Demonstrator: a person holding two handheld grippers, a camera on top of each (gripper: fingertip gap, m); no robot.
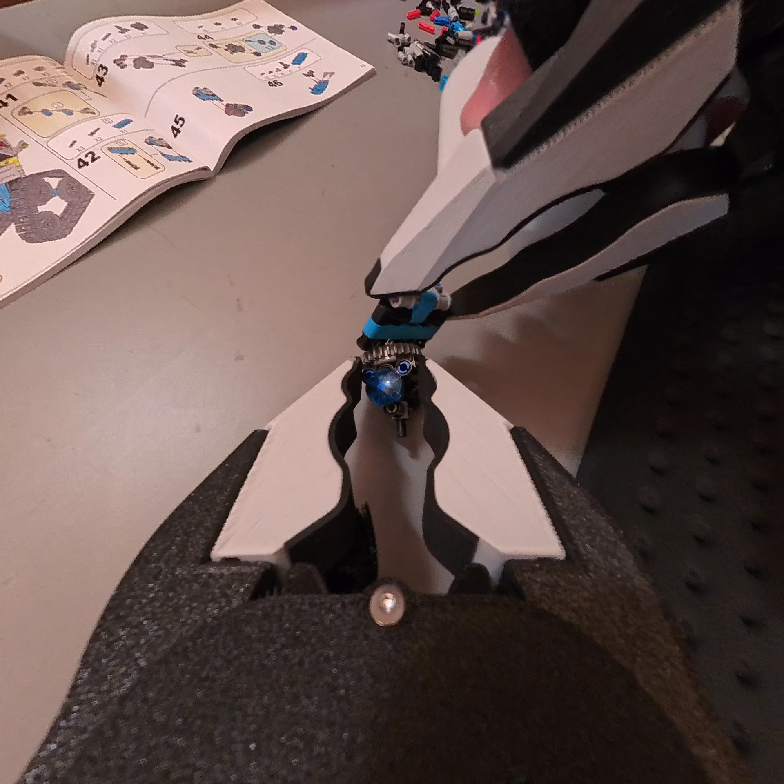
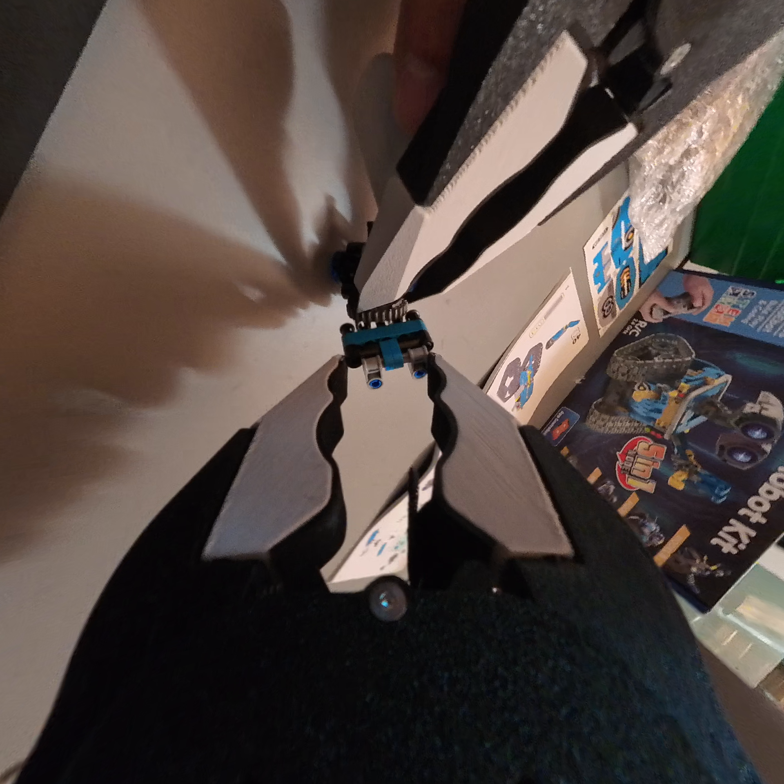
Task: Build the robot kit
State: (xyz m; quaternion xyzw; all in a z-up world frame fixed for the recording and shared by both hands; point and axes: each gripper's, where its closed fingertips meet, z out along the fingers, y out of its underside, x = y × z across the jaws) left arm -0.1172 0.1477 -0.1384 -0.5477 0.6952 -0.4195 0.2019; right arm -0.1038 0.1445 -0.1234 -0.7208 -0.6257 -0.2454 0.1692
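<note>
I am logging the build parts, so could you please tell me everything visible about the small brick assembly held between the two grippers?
The brick assembly is small, plastic-looking and held off the table. A blue beam with black parts and grey blue-tipped pins sits in the right gripper; a grey gear, a clear blue dome and a black pin sit in the left gripper. Each gripper's fingers pinch one end.

— How does the left white-fingered, black-bodied gripper [image 1: 388, 382] stand?
— Fingertips pinched nearly together, clamping.
— And the right gripper [image 2: 388, 367]?
— Likewise clamped, its tips meeting the left's from above.
</note>
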